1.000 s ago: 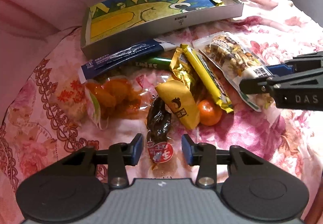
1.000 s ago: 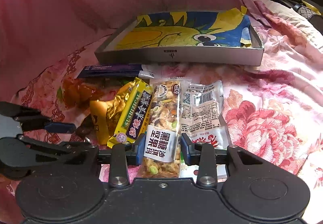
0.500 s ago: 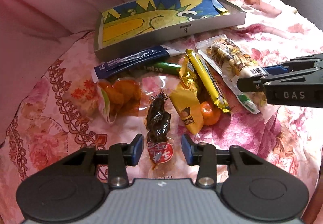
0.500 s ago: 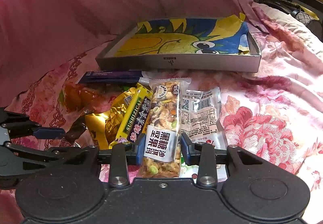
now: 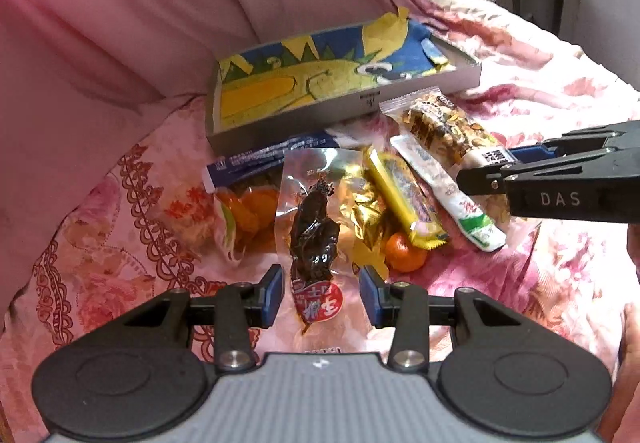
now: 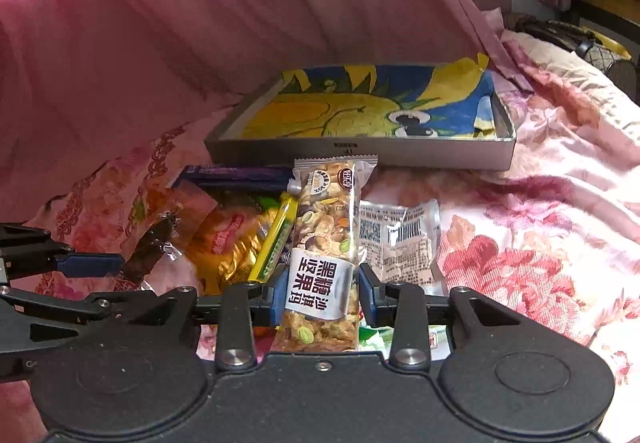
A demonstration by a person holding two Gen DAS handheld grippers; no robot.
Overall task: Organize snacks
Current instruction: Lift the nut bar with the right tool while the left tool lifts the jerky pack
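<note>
Since the shallow box [image 6: 360, 155] sits bare at the back, it looks meant as the destination; snack pile [image 5: 384, 203] lies just before it; right gripper [image 6: 323, 293] pinches the nut bar [image 6: 324, 243], left gripper [image 5: 322, 295] pinches the dark-snack pouch [image 5: 314, 235], both lifted clear, presumably for boxing.

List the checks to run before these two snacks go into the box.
1. Left gripper shut on the dark meat packet: ok.
2. Right gripper shut on the nut bar: ok.
3. Box open, with room inside: ok.
4. The two grippers apart from each other: ok.
5. Dark meat packet free of the snack pile: cannot tell.
6. Both grips firm enough to carry: cannot tell.
</note>
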